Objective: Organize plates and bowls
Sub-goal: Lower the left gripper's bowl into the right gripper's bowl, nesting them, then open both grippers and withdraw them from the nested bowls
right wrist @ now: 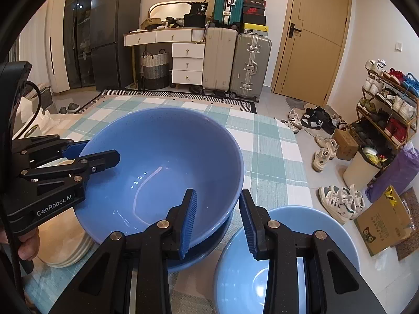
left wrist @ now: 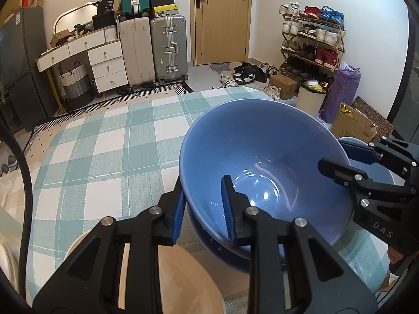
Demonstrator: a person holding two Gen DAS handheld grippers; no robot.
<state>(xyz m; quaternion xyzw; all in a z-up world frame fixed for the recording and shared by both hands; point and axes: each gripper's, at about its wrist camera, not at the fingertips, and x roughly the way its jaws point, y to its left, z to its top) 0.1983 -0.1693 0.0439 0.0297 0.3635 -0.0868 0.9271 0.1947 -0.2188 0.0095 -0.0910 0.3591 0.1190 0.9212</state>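
Three blue bowls: one big bowl (left wrist: 262, 157) rim-clamped by left claw (left wrist: 203, 214) and right claw (right wrist: 218, 225), over a darker second (right wrist: 209, 248), a paler third (right wrist: 288, 225) beside.

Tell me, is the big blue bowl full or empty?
Empty. The big blue bowl shows only its bare, shiny inside; nothing lies in it.

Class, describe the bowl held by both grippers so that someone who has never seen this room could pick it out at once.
Start at the checked green-and-white tablecloth. Near its front edge sit blue bowls and a stack of cream plates. The held bowl is the large, deep, mid-blue one, nested in a darker blue bowl, with the left gripper and right gripper each clamped on its rim; the paler bowl beside it stands free.
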